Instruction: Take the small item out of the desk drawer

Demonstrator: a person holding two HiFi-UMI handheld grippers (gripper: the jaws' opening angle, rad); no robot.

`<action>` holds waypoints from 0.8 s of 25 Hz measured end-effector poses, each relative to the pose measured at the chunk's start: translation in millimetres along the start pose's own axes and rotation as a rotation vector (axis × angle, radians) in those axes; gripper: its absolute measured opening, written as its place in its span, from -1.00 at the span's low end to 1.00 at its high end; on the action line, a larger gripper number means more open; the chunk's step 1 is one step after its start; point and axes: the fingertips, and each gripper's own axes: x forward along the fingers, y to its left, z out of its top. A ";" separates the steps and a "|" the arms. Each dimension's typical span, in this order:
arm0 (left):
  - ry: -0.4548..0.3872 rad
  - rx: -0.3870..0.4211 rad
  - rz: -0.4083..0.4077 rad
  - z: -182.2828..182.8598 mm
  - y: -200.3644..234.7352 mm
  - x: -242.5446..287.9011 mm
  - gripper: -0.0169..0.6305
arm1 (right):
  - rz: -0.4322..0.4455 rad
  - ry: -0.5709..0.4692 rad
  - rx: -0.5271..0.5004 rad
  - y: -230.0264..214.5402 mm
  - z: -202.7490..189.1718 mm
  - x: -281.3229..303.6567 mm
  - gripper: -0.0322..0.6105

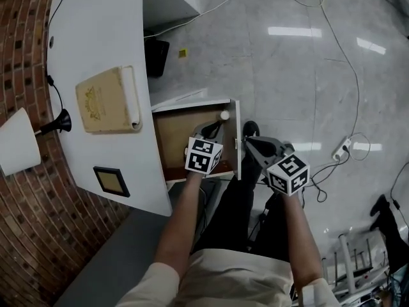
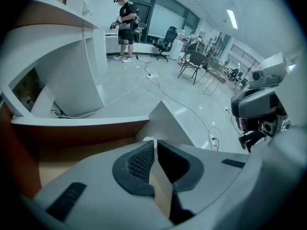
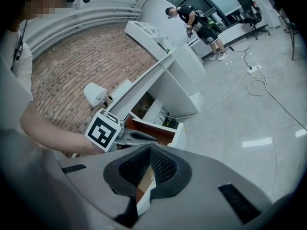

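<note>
The desk drawer [image 1: 174,139] stands pulled out, its wooden bottom bare. A small white item [image 1: 224,115] lies in the far corner by the drawer's white front panel. My left gripper [image 1: 211,130] hangs over the drawer, jaws shut and empty, a short way from the item. In the left gripper view the item [image 2: 147,139] peeks out just beyond the shut fingertips [image 2: 154,145], above the drawer floor [image 2: 72,158]. My right gripper [image 1: 252,142] is outside the drawer, beside the front panel, shut with nothing held. The right gripper view shows its own tips [image 3: 150,148], with the drawer [image 3: 154,129] past them.
On the white desk [image 1: 96,31] lie a tan book [image 1: 108,100], a small framed picture [image 1: 112,181] and a lamp [image 1: 19,141]. Cables and a power strip [image 1: 340,149] trail over the grey floor. A person [image 2: 125,27] stands far off near office chairs [image 2: 166,42].
</note>
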 end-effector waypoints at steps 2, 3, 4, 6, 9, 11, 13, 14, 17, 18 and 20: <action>0.004 0.011 -0.003 -1.9 4.6 6.1 -0.88 | 0.004 0.003 -0.002 -2.1 -3.4 4.4 -0.82; 0.007 0.022 0.000 -3.0 7.1 9.4 -0.88 | 0.004 0.002 0.001 -3.6 -4.6 6.1 -0.82; 0.012 0.040 0.005 -4.4 8.9 13.2 -0.88 | 0.004 0.000 0.005 -5.6 -5.6 7.1 -0.82; 0.031 0.086 0.013 -7.7 9.0 21.8 -0.88 | -0.001 -0.005 0.014 -11.3 -6.7 7.4 -0.82; 0.047 0.118 -0.001 -13.1 8.6 31.8 -0.84 | -0.005 -0.004 0.014 -18.4 -9.1 9.6 -0.82; 0.052 0.118 -0.013 -14.2 9.9 34.3 -0.66 | -0.007 0.001 0.009 -22.5 -11.3 11.5 -0.82; 0.060 0.123 -0.009 -18.2 13.0 36.9 -0.65 | -0.011 0.005 0.008 -26.4 -13.6 12.5 -0.82; 0.068 0.124 -0.005 -22.6 15.0 39.1 -0.65 | -0.014 0.007 0.008 -28.2 -14.8 12.9 -0.82; 0.091 0.137 -0.002 -35.8 20.9 48.1 -0.55 | -0.017 0.020 -0.001 -31.8 -17.7 15.6 -0.82; 0.094 0.144 -0.007 -37.0 21.3 50.8 -0.53 | -0.015 0.027 -0.009 -32.9 -18.5 17.2 -0.82; 0.100 0.159 -0.026 -36.7 20.1 56.6 -0.48 | -0.011 0.039 -0.026 -36.4 -19.2 20.7 -0.82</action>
